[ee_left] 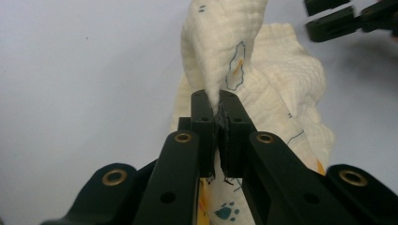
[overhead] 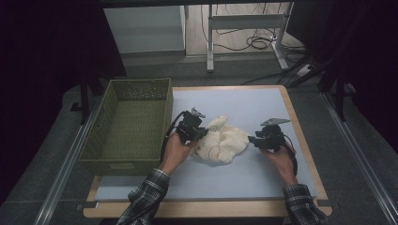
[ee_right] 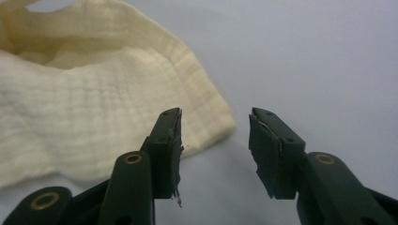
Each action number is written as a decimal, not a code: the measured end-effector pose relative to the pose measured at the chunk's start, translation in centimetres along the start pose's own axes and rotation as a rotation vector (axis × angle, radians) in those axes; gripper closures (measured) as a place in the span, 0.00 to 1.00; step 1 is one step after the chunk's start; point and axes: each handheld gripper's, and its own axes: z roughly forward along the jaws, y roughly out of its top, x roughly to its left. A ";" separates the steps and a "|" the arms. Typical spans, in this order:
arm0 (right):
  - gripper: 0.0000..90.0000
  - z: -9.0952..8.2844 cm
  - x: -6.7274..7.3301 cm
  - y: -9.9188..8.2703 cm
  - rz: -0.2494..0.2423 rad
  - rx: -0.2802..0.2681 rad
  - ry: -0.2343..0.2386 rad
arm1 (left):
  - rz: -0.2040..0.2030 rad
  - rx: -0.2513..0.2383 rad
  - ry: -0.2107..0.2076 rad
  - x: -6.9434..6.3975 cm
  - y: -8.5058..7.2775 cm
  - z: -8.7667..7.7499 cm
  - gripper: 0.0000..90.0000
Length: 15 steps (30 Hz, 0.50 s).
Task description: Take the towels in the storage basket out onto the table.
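Nearest to us in the high view, two plaid sleeves (overhead: 149, 194) come in from the bottom edge, and the forearms angle up and slightly inward over the pale blue table (overhead: 263, 101). Our left hand (overhead: 174, 152) carries the left gripper (overhead: 201, 132), which points to the right across the table toward the cream cloth (overhead: 225, 143). In the left gripper view its jaws are pressed together on a pinched-up fold of that cloth (ee_left: 244, 70), which rises out of the jaws in a narrow ridge while the rest spreads on the table beyond; blue outlines and a paw print show on the fabric.

Our right hand (overhead: 281, 161) holds the right gripper (overhead: 253, 139) level, pointing left at the cloth's right edge. In the right gripper view the jaws stand partly apart with only bare table between them. The cloth's hemmed corner (ee_right: 206, 122) lies just behind the jaw at the left of that view, not gripped.

The cloth lies crumpled near the table's middle, between the two grippers. Farther off, at the table's left side, stands a green woven basket (overhead: 96, 136), well apart from the cloth. Beyond the table's far edge we see metal stand legs (overhead: 210, 47) and cables (overhead: 258, 42) on the floor.
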 end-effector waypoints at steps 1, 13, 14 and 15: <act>0.58 0.5 0.2 0.2 -0.007 0.005 -0.002 | 0.002 0.001 0.002 0.0 0.0 0.0 0.96; 0.96 0.8 1.7 0.1 -0.065 0.067 -0.041 | 0.005 -0.036 0.010 -0.2 -0.3 -0.6 0.97; 0.96 0.2 1.4 0.0 -0.055 0.059 -0.044 | 0.002 -0.040 0.011 -0.3 -0.3 -0.7 0.97; 0.96 -0.3 1.0 -0.2 -0.046 0.049 -0.049 | 0.001 -0.044 0.012 -0.3 -0.3 -0.7 0.97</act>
